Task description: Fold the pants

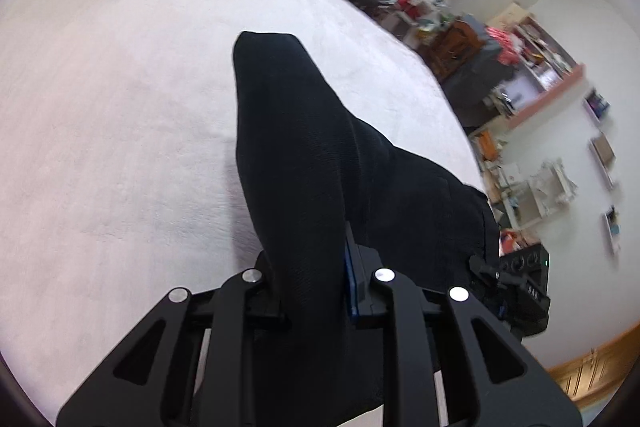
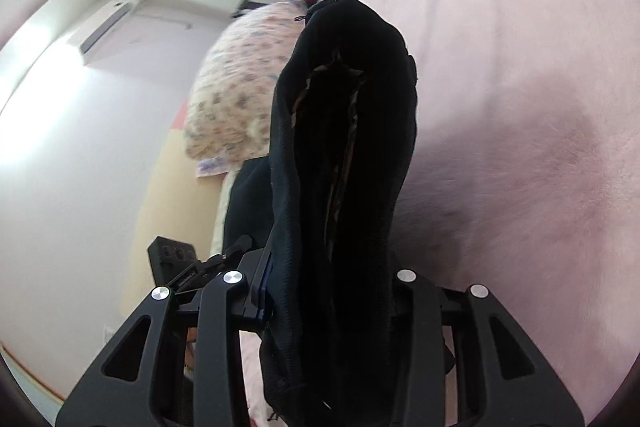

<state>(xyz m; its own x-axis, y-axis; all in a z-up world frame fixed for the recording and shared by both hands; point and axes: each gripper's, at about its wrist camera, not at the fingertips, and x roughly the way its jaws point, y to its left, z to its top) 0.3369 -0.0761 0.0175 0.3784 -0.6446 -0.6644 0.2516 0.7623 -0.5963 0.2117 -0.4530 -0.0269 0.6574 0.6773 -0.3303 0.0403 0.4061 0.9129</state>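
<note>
In the left wrist view, the left gripper is clenched on a thick fold of the black pants, which rise out from between its jaws and stretch away over the pale pink bed cover, while a further part of the cloth spreads to the right toward the other tool near the cluttered shelves. In the right wrist view, the right gripper grasps the pants' bunched waistband, which stands up between the jaws, with a flowered pillow on the far left and the bed cover on the right.
</note>
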